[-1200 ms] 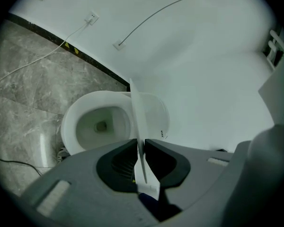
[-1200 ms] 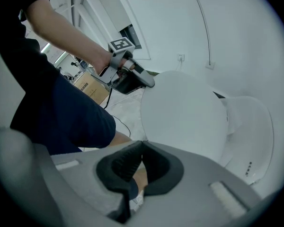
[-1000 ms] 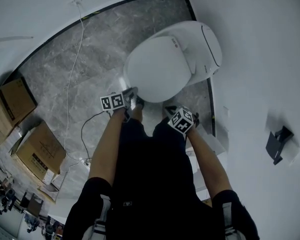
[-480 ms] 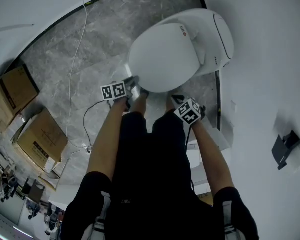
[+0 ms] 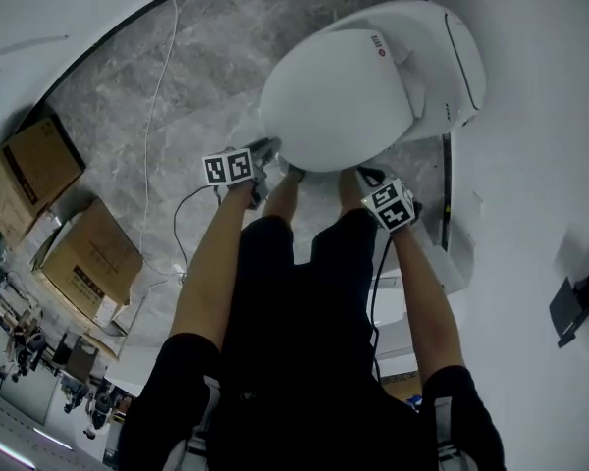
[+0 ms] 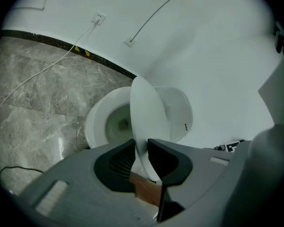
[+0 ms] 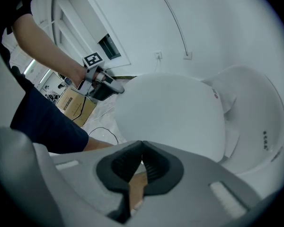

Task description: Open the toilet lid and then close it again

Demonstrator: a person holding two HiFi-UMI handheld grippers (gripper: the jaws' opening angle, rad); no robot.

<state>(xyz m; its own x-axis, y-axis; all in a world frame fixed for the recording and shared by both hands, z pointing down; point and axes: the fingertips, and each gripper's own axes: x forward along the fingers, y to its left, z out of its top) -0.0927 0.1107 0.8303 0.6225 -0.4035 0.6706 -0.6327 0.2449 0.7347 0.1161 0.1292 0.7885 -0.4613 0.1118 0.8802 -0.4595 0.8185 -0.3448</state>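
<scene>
The white toilet lid (image 5: 344, 96) stands part-raised over the bowl (image 6: 104, 122), whose opening shows to its left in the left gripper view. My left gripper (image 6: 141, 143) straddles the lid's front rim (image 6: 149, 122). Its jaws are opening, with the rim filling the gap between the pads. From the head view the left gripper (image 5: 270, 152) is at the lid's near-left edge. My right gripper (image 7: 142, 145) is shut with nothing in it, just short of the lid (image 7: 175, 112). It shows at the near-right edge (image 5: 368, 177) in the head view.
Two cardboard boxes (image 5: 29, 170) (image 5: 93, 253) sit on the grey marble floor at the left. A white cable (image 5: 157, 116) runs across the floor. A white wall is close on the right, with a black fitting (image 5: 574, 307) on it. The person's legs stand right before the bowl.
Both grippers have sunk toward the toilet, and the lid has come down with them. The toilet now looks larger and nearer in the head view.
</scene>
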